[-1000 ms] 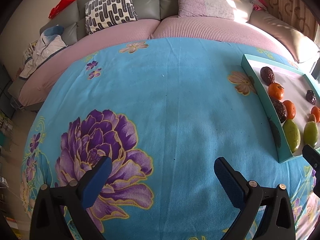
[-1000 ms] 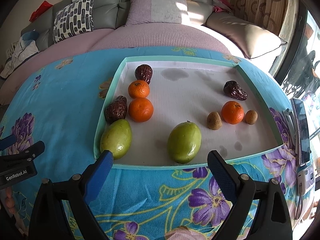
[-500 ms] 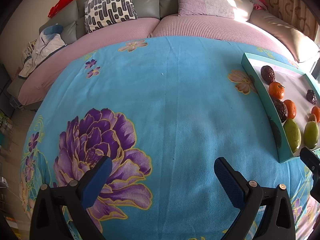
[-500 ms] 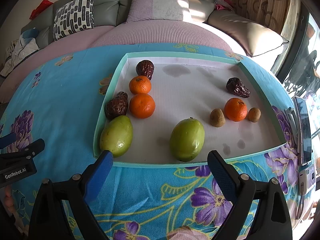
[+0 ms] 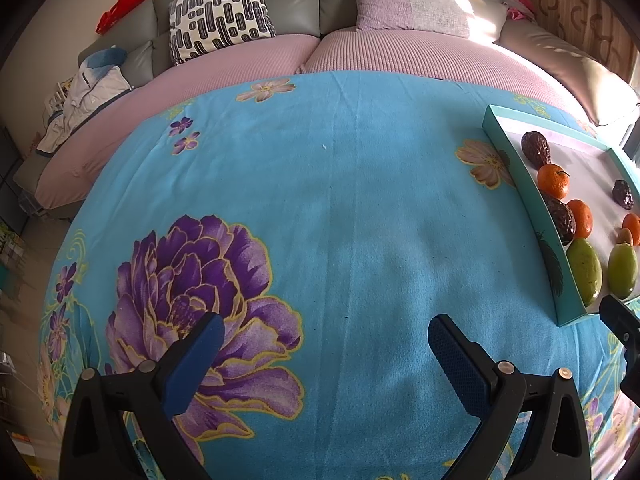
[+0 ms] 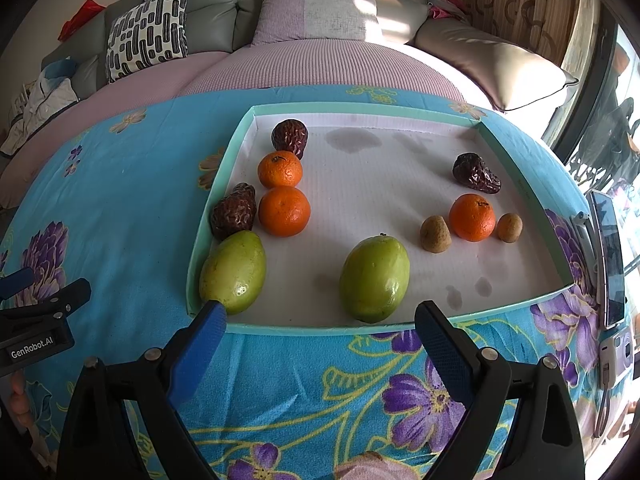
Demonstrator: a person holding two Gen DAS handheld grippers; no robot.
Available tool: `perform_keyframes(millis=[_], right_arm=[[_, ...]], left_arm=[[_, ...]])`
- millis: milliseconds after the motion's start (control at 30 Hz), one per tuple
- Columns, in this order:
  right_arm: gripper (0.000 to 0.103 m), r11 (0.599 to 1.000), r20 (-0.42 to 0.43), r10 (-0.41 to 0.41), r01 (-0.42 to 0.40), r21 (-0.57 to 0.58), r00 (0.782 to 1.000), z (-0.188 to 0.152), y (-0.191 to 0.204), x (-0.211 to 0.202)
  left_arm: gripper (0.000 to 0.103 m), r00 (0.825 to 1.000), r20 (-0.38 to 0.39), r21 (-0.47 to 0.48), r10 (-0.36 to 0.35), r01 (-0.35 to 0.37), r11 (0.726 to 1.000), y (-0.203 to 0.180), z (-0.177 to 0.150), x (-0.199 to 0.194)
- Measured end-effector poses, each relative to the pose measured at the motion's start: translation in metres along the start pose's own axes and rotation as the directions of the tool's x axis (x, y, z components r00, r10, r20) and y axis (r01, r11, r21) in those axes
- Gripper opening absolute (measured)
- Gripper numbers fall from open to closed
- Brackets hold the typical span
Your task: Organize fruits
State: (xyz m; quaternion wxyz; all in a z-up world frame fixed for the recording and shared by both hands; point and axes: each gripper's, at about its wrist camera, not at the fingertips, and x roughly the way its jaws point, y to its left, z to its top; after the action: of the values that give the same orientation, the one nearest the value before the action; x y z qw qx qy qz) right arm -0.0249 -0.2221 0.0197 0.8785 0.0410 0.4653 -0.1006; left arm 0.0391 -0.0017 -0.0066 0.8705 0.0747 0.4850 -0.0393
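Note:
A teal-rimmed tray (image 6: pixel 320 329) with a white floor lies on the blue flowered cloth. Along its left side sit a green mango (image 6: pixel 233 271), two oranges (image 6: pixel 284 211) and two dark wrinkled dates (image 6: pixel 233 211). Mid-tray lies a second green mango (image 6: pixel 374 279). To the right are an orange (image 6: pixel 472 217), two small brown fruits (image 6: pixel 435 234) and a dark date (image 6: pixel 476 173). My right gripper (image 6: pixel 320 322) is open just before the tray's near rim, holding nothing. My left gripper (image 5: pixel 326 338) is open over bare cloth, well left of the tray (image 5: pixel 516 184).
A phone (image 6: pixel 610 256) on a stand sits right of the tray. A sofa with a patterned cushion (image 6: pixel 148 34) and a pink cushion (image 6: pixel 316 8) runs behind the table. Clothes (image 5: pixel 86 96) lie on its left end.
Both grippers have eased slightly forward; the tray sits a little closer in the right wrist view. Neither has closed, and no fruit has moved.

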Motion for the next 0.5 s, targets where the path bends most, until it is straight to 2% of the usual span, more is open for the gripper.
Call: perform_keyframes(millis=[500], right_arm=[[0.095, 1.000, -0.001, 0.002, -0.002, 0.002, 1.000, -0.0009, -0.0004, 0.0006]], left_arm=[[0.103, 1.000, -0.001, 0.000, -0.001, 0.001, 1.000, 0.0005, 0.0000, 0.0006]])
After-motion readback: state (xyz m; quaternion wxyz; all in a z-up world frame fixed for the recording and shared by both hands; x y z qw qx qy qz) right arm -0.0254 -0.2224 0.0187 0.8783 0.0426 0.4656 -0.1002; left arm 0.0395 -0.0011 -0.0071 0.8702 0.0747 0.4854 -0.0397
